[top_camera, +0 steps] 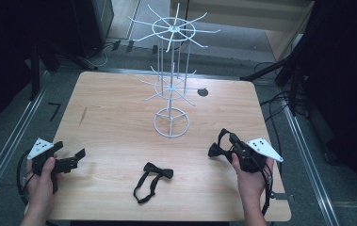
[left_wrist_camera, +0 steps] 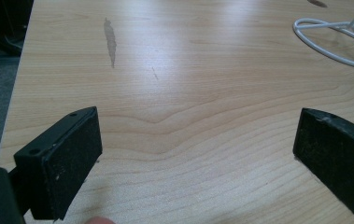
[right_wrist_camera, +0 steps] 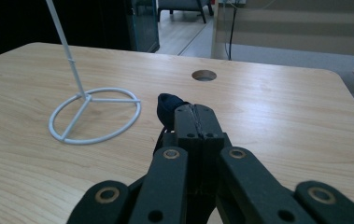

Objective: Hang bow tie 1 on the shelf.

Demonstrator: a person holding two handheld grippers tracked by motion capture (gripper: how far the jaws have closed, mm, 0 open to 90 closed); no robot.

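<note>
A white wire rack (top_camera: 172, 123) with hooked arms stands on the wooden table (top_camera: 115, 132), and its ring base (right_wrist_camera: 95, 114) lies ahead and left of my right gripper (right_wrist_camera: 194, 112). That gripper (top_camera: 230, 141) is shut on a black bow tie (top_camera: 217, 149), lifted off the table at the right; a dark lobe of the tie (right_wrist_camera: 169, 106) pokes out left of the jaws. A second black bow tie (top_camera: 158, 172) lies flat near the front middle with its strap trailing. My left gripper (top_camera: 78, 157) sits at the front left, open, its jaws (left_wrist_camera: 198, 140) wide apart over bare wood.
A round cable hole (top_camera: 203, 92) sits at the back of the table, right of the rack. A thin dark stain (left_wrist_camera: 110, 41) marks the wood at the left. Dark stands and cables line the floor on both sides.
</note>
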